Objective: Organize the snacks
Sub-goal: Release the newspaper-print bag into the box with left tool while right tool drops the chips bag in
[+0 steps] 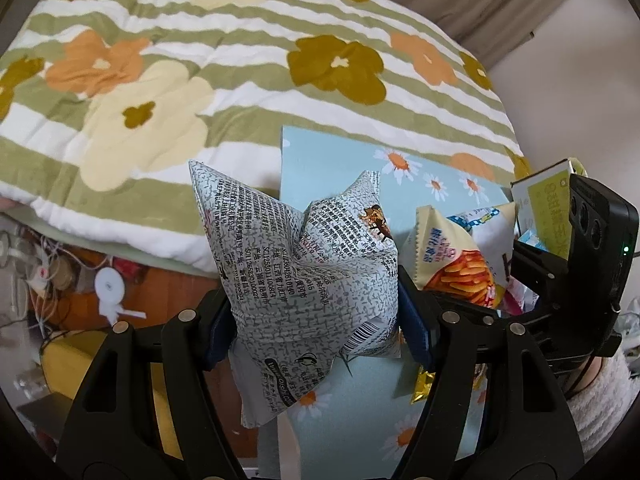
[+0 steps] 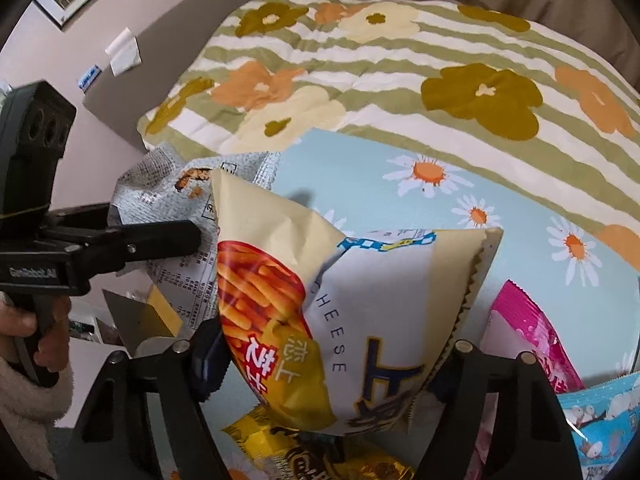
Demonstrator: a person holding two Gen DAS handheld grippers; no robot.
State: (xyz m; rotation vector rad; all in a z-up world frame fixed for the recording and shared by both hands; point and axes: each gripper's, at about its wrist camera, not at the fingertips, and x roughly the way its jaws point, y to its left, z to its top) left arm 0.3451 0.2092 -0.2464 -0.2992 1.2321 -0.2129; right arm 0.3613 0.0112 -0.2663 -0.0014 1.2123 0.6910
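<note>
Left wrist view: my left jaws pinch the puffy grey newsprint-patterned snack bag (image 1: 304, 280) mid-body; my right jaws clamp the cream cheese-stick bag (image 2: 340, 320). Both look light, crinkly, crushable.

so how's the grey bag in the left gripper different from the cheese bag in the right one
The grey bag is covered in dense black print like newspaper; the cheese bag is cream with a photo of orange sticks. The grey bag is creased and pinched at its middle; the cheese bag looks smoother. Both are sealed snack bags, each gripped between fingers above the daisy cloth.
</note>
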